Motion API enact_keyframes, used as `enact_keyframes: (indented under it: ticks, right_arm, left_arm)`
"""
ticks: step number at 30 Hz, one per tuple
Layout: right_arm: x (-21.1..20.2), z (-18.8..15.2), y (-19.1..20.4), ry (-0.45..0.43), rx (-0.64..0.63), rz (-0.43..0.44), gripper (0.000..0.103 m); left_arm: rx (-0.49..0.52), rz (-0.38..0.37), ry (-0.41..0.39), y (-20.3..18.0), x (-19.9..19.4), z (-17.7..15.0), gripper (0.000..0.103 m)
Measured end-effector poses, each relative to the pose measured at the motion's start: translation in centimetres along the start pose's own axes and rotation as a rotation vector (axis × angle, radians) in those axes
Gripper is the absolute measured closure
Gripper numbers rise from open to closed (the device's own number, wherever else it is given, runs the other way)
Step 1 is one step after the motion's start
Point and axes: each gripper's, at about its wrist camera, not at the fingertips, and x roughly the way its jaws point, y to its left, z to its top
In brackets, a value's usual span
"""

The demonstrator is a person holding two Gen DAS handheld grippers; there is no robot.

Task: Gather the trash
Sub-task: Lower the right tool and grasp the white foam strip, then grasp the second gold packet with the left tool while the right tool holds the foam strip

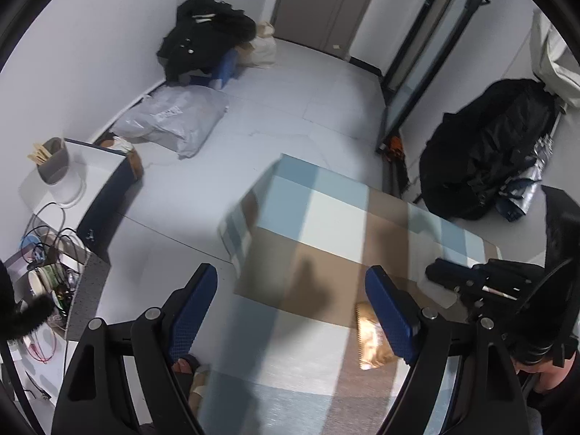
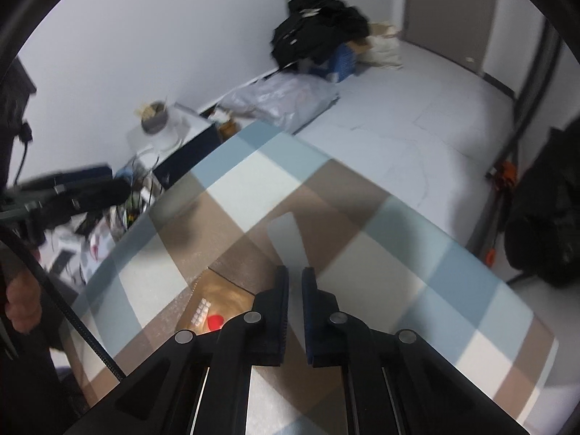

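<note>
My left tongs (image 1: 290, 311) gape over the wrapper (image 1: 373, 340) on the table (image 1: 326, 217), my right tongs (image 2: 295, 311) clenched empty beside it; next, I'd grab it.

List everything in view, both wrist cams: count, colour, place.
table: 1, blue, white and brown check cloth, centre
snack wrapper: 1, golden brown, on the table by the left gripper's right finger
plastic bag: 1, grey, floor by the wall
clothes pile: 1, black, far corner
backpack: 1, black, floor at right
cup: 1, grey, holds wooden sticks, on the white cabinet
door: 1, grey-brown, far wall
left gripper: open, nothing between the fingers
right gripper: shut, nothing visibly held
hand: 1, left edge of the right wrist view
</note>
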Motion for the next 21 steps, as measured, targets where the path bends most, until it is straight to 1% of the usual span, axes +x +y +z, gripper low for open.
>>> enact_keyframes:
  ticks: [3,8,12,14,15,17,21]
  right_arm:
    - [-2.4,-0.6,-0.7,-0.061,0.061,0.008,0.097]
    - [-6.1,-2.2,-1.2,-0.143,0.112,-0.004,0.097]
    - [-9.0,-4.2,-1.5,-0.206,0.157,-0.003,0.097]
    - [-9.9,-5.1,-1.8,-0.228,0.185,0.001,0.097]
    - [-10.4,-5.7,-1.9,-0.242,0.198,0.002,0.097]
    - [-11.2,-7.1,-2.2,-0.275,0.245,0.025,0.097]
    - [-12.3,-9.8,-2.3,-0.316,0.314,0.029,0.097]
  left_arm:
    - [0.027,-0.022,0.030,-1.0,0.5,-0.2,0.022]
    - [0.087,-0.058,0.095,-2.6,1.6,-0.8,0.022]
    - [0.185,-0.029,0.133,-4.7,2.5,-1.8,0.022]
    - [0.208,-0.031,0.134,-5.3,2.7,-2.2,0.022]
    - [0.232,-0.020,0.147,-5.9,3.0,-2.4,0.022]
    - [0.256,-0.012,0.159,-6.5,3.2,-2.7,0.022]
    - [0.293,0.005,0.208,-7.3,4.1,-3.2,0.022]
